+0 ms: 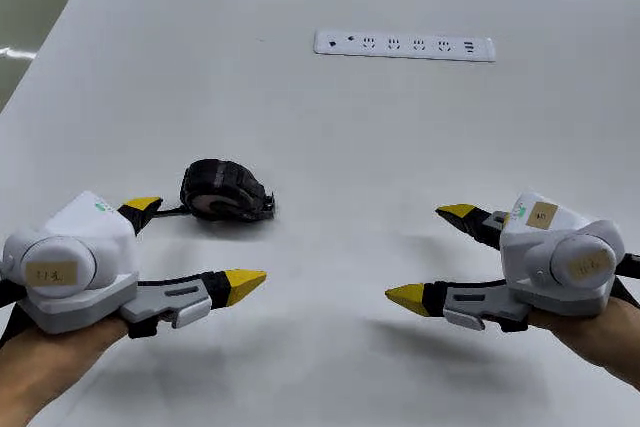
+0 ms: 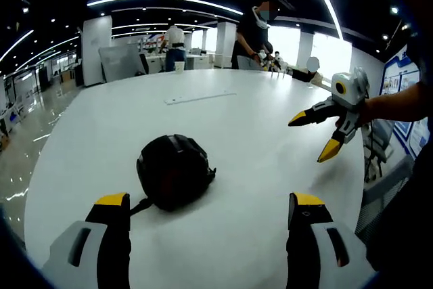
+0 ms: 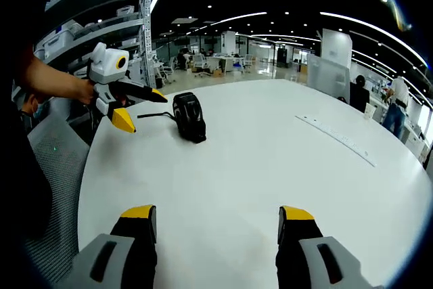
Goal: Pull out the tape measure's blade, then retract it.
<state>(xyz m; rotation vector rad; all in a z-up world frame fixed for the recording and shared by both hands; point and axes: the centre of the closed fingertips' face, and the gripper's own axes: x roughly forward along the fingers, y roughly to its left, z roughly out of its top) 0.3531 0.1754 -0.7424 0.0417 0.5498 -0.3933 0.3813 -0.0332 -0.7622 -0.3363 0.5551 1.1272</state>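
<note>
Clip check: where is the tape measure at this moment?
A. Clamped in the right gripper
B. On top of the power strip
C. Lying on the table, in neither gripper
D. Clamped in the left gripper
C: the tape measure lies on the table ahead of the left gripper. That gripper's jaws are open, and the right gripper is open and farther off.

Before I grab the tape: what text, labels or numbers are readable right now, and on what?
No text reads clearly anywhere.
On the left gripper, a yellow sticker: writing too blurred to read.
On the right gripper, two yellow stickers: too blurred to read.
On the tape measure: no label visible.
On the power strip: no legible marking.
</note>
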